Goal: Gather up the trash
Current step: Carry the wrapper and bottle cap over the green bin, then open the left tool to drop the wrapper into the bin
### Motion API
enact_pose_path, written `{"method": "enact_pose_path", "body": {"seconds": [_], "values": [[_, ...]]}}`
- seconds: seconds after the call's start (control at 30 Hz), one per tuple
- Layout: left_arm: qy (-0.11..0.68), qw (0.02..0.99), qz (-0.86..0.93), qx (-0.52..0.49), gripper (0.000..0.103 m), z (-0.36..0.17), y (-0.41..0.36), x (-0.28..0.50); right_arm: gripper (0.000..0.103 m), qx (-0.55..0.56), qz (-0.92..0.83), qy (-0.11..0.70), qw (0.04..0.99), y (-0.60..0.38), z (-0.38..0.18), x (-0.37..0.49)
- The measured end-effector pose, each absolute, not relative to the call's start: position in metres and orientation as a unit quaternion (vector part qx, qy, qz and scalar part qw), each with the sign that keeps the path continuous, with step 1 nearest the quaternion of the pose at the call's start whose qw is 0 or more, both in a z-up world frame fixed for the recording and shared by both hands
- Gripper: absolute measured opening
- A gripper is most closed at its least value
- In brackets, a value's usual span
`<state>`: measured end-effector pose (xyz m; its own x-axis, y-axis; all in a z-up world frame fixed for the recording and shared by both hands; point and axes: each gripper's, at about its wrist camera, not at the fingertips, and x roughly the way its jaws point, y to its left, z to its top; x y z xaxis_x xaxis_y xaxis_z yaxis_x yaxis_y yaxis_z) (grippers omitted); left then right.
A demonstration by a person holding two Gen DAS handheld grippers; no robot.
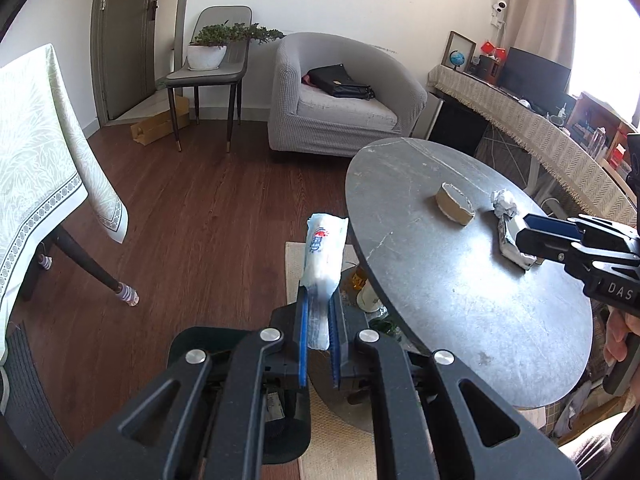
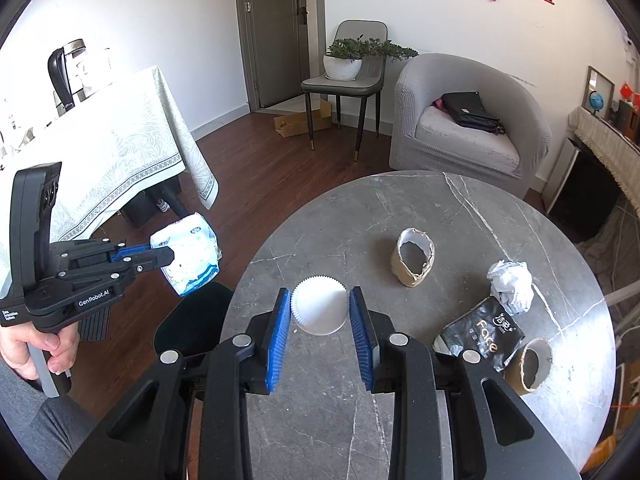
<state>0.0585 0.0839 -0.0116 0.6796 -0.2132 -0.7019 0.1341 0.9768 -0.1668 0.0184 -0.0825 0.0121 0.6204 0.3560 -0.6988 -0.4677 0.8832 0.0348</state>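
Trash packet [image 1: 323,254] sits clamped in left gripper [image 1: 320,344]; right gripper [image 2: 320,332] brackets paper cup [image 2: 319,305], fingers apart.

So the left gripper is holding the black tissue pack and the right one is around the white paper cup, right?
Not quite. The left gripper holds a white and blue tissue pack, as the left wrist view shows. The black pack lies on the table. The right gripper does bracket the white paper cup.

On the round table [image 2: 400,208], the paper cup [image 2: 319,305] sits near the left edge between the fingers of the right gripper [image 2: 320,332], with a cardboard roll [image 2: 415,256] behind it toward the middle. Near the right edge lie a crumpled paper [image 2: 511,286], a tissue pack [image 2: 486,336] before it, and a second cardboard roll [image 2: 530,366] at the pack's near corner. Off the left edge, over the floor [image 1: 208,208], the left gripper [image 1: 320,312] holds a plastic packet [image 1: 322,256].
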Motion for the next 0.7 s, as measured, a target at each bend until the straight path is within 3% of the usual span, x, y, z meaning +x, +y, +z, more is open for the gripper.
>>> {"method": "enact_pose_path", "body": {"seconds": [0.7], "values": [[0.546,0.837,-0.033,0.01,0.01,-0.119,0.161,0.038,0.03,-0.104,0.301,0.384,0.867,0.023,-0.008,0.029]]}}
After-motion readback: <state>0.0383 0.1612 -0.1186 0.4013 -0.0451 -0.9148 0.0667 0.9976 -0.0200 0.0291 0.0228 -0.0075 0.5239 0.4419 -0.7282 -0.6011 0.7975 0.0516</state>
